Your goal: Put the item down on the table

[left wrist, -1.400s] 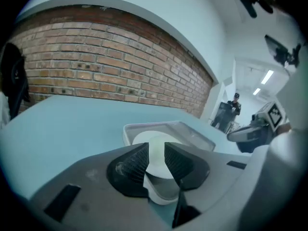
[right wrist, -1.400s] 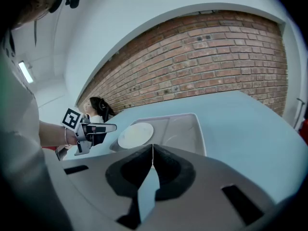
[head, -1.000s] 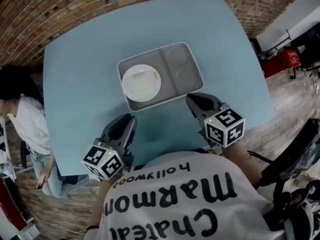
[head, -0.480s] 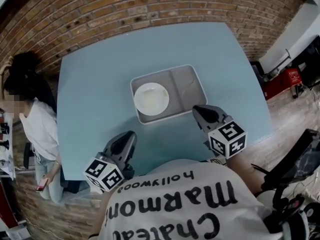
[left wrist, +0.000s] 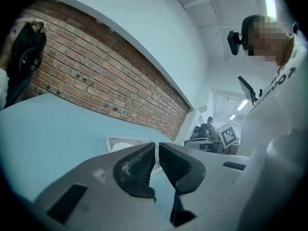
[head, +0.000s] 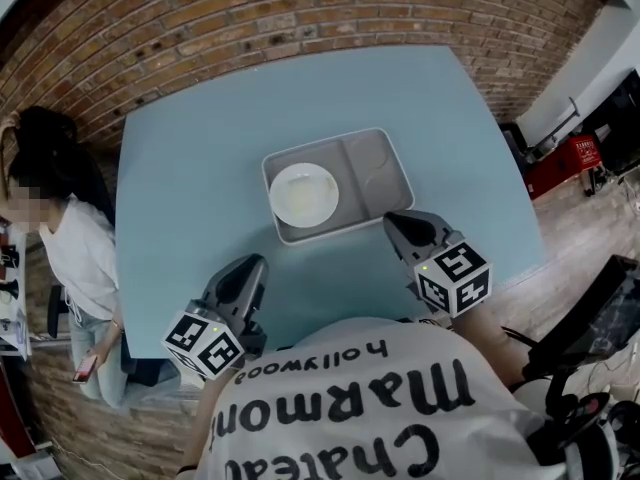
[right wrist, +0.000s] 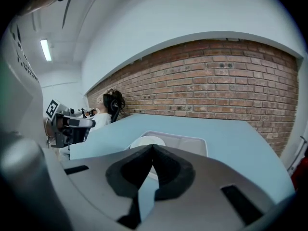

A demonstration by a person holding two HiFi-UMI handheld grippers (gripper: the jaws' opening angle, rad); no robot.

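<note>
So the tray [head: 378, 168] is sitting flat on the light blue bench [head: 190, 178], roughly mid-bench, and neither gripper has hold of it. It's a grey tray with compartments. A white plate [head: 304, 193] sits in the big one, on the left gripper's side.

The left gripper [head: 252, 263] is over the near edge of the bench, toward the near left corner. It's pointed at the tray but sits clearly apart from it. In the left gripper view its jaws are pretty much together. There's only a thin slit between the ribbed pads, with nothing in it, and you can see the tray and plate past the tips.

The right gripper [head: 391, 220] is further in, with its tips just beside the tray's near rim at the corner away from the plate. I honestly can't tell from the head view whether it's touching the rim or just off it. In the right gripper view its jaws are closed tip to tip with nothing pinched, and the tray is right beyond them.

Both marker cubes face up toward the head camera, close to the person's white printed shirt [head: 380, 408].

There's a brick wall [head: 260, 18] running along the far edge of the bench. Another person [head: 70, 253] in a white top is off the left edge, near the left near corner.
</note>
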